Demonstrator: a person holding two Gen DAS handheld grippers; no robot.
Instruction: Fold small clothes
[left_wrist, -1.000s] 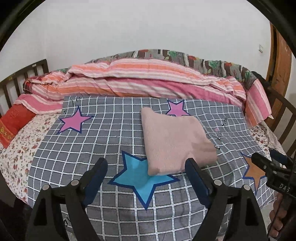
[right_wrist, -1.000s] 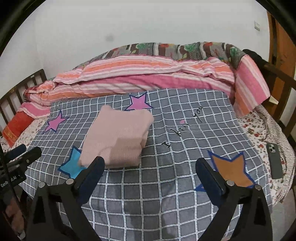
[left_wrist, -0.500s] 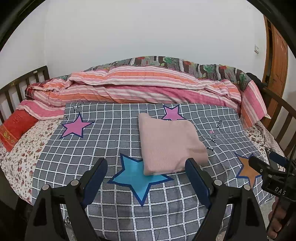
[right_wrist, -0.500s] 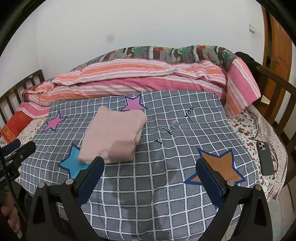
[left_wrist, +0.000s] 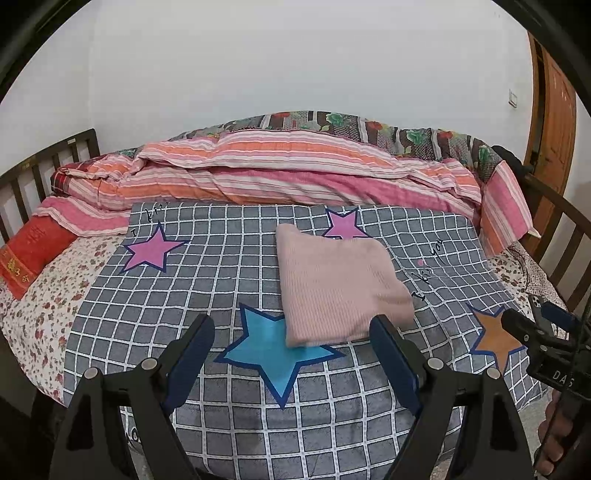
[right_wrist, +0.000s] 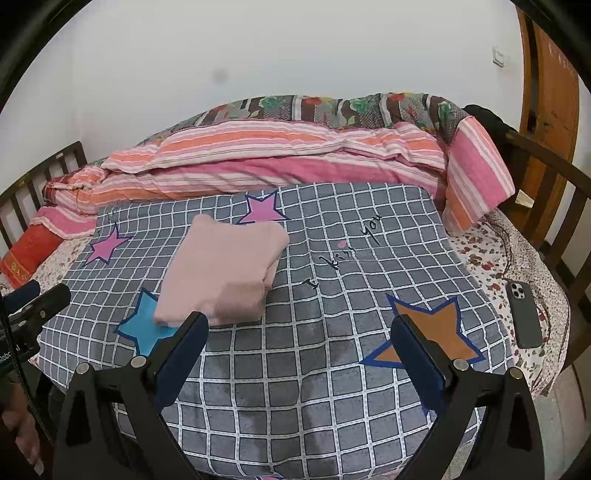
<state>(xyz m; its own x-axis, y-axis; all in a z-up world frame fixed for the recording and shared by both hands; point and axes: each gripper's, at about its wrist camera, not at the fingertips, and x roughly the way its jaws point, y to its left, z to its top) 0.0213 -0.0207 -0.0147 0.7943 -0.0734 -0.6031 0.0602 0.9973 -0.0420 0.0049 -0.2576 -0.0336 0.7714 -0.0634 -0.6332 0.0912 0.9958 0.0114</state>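
Since the pink cloth (left_wrist: 340, 288) lies folded flat on the checked blanket (left_wrist: 184, 295) (its folding looks done), we hold the left gripper (left_wrist: 291, 350) and right gripper (right_wrist: 299, 343) wide apart, empty, near the bed's edge.

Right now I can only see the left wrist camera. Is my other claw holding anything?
Observer: No. The right claw is open, with nothing between its fingers.
Operator: Is there stuff on that side I could bump?
Observer: Yes. A dark phone lies on the flowery sheet, to the right of the orange star.
Operator: Does the pink thing look folded from there?
Observer: Yes. The pink garment shows stacked layers along its right edge.
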